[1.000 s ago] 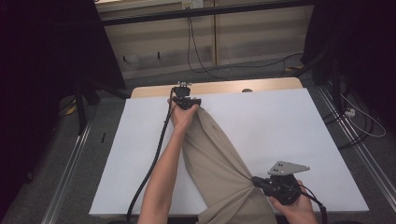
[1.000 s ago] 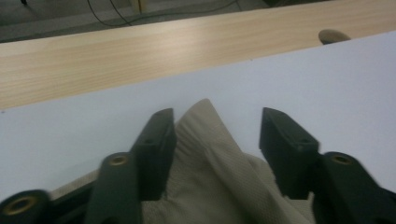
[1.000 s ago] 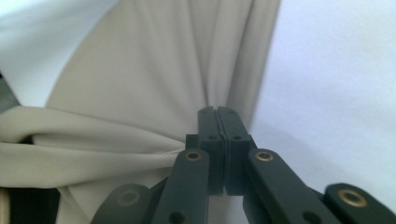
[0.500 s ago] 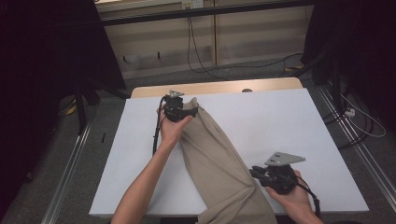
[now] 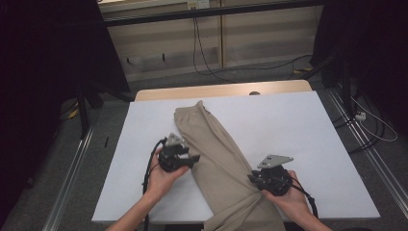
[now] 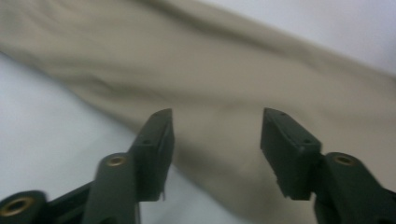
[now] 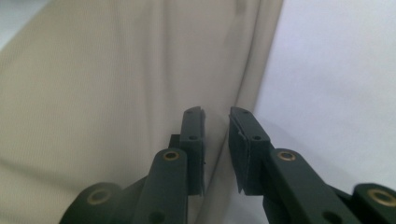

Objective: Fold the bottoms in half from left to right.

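Note:
A pair of beige trousers lies folded in a long strip, running from the table's far middle to its near edge. My left gripper sits at the strip's left edge, about halfway along it. In the left gripper view its jaws stand apart over the cloth with nothing pinched; they have just been closing. My right gripper is at the strip's right edge, close to the near end. Its jaws have just been opening and show a narrow gap, with the cloth's folded edge running along it.
The white table top has bare room on both sides of the trousers. A wooden strip borders its far edge. Cables lie on the floor beyond, and metal rails run along both sides.
My left gripper let go of the trousers' far end and came back toward the person, to the strip's left edge. My right gripper shifted slightly left and its jaws parted a little.

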`<state>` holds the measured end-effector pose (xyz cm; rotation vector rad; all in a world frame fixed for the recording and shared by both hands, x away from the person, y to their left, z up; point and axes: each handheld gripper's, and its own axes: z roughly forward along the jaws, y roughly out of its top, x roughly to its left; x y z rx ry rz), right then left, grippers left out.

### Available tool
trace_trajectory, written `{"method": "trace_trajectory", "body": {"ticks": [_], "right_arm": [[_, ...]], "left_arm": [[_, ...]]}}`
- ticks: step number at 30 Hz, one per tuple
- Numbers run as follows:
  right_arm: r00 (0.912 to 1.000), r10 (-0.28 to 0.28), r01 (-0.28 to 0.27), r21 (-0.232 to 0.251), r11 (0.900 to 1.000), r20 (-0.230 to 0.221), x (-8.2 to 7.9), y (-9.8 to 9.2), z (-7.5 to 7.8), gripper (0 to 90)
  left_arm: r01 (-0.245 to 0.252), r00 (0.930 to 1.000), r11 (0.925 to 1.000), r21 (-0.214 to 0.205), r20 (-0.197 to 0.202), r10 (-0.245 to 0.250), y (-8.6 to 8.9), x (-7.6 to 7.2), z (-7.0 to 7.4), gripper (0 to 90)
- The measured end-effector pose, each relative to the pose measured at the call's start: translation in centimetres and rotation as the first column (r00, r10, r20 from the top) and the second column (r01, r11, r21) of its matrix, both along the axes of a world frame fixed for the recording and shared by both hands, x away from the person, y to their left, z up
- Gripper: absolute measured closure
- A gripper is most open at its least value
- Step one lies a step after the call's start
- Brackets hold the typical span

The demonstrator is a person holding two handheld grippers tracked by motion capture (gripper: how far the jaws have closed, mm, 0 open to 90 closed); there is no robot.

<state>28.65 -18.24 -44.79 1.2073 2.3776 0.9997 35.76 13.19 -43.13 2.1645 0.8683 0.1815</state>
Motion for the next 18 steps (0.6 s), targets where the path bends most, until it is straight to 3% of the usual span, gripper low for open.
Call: {"method": "trace_trajectory", "body": {"ticks": [3,5,6,8,10,11,13,15,17,18], "right_arm": [[0.9999,0.007,-0.007,-0.017,0.9998,0.009,-0.2,0.3,-0.2,81.5],[0.9998,0.010,-0.010,-0.023,0.9997,0.015,-0.1,0.4,-0.2,90.0],[0.9999,0.005,-0.005,-0.020,0.9998,0.013,0.0,0.5,-0.2,90.0],[0.9999,-0.004,0.005,-0.023,0.9997,0.016,0.1,0.5,-0.1,90.0],[0.9998,-0.012,0.012,-0.017,0.9998,0.015,0.1,0.2,0.1,90.0],[0.9996,-0.023,0.023,-0.010,0.9997,0.018,0.1,0.0,0.2,90.0],[0.9994,-0.033,0.033,-0.009,0.9994,0.015,0.1,-0.5,0.4,90.0],[0.9987,-0.050,0.050,-0.020,0.9985,0.013,0.1,-0.7,0.3,90.0],[0.9979,-0.064,0.064,-0.050,0.9967,0.015,0.1,-0.8,0.2,90.0],[0.9980,-0.062,0.063,-0.050,0.9968,0.010,0.2,-0.9,0.2,90.0]], "left_arm": [[0.101,0.9948,0.9948,0.016,-0.016,-0.100,-0.8,-3.8,-0.5,55.5],[0.169,0.9856,0.9850,0.032,-0.009,-0.169,-1.4,-5.8,-0.7,59.5],[0.195,0.9806,0.9804,0.026,-0.022,-0.195,-1.7,-6.7,-0.9,61.1],[0.273,0.9620,0.9609,0.046,-0.007,-0.273,-2.6,-8.3,-0.9,67.3],[0.313,0.9496,0.9498,0.016,-0.031,-0.312,-3.5,-9.3,-0.9,68.3],[0.340,0.9400,0.9397,0.034,-0.037,-0.339,-4.1,-9.7,-1.1,68.7],[0.360,0.9325,0.9295,0.080,0.001,-0.361,-4.9,-10.4,-1.1,67.3],[0.359,0.9331,0.9310,0.064,-0.005,-0.360,-5.1,-10.4,-1.1,67.0],[0.379,0.9247,0.9212,0.086,-0.002,-0.381,-5.3,-10.6,-1.0,74.6],[0.393,0.9194,0.9171,0.066,-0.023,-0.393,-5.3,-10.7,-1.0,79.8]]}}
